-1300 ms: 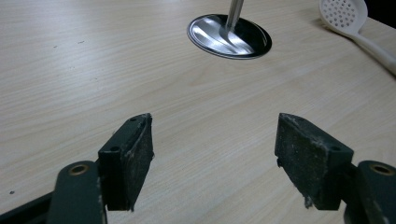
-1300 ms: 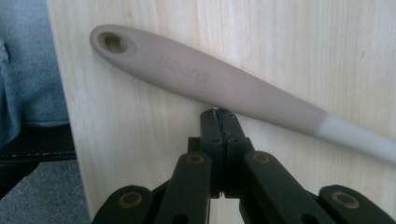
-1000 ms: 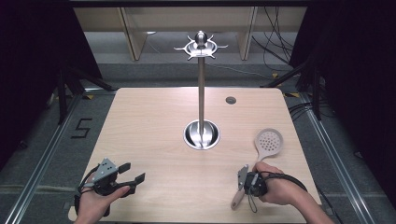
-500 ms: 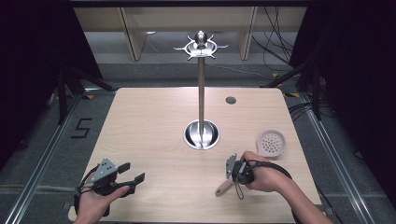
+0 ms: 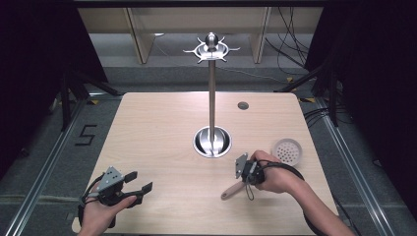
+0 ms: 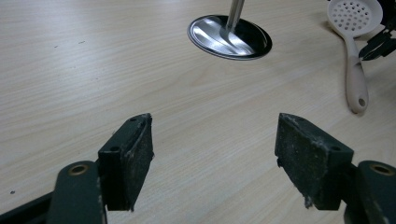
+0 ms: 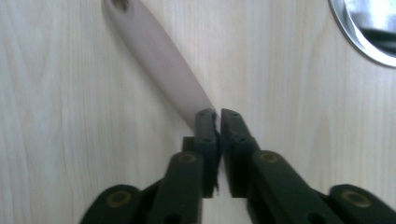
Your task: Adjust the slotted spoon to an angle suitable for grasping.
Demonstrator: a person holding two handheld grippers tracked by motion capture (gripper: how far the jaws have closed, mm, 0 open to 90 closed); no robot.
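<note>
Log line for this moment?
left hand-held gripper open, empty | right hand-held gripper just opening, nothing between jaws | slotted spoon on table

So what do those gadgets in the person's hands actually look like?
Each is a black hand-held tool. The left gripper has two black jaws tipped with flat, worn, dark rubber pads, brass-coloured pivot bolts, and a grey three-cornered plate on top. The right gripper has the same black build, with a thin black cable looping off it. The forearms are bare, with no sleeves.

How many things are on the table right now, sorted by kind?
Slotted spoon: 1
Metal hanging stand: 1
Hand-held claw: 2, left claw and right claw
Total: 4
</note>
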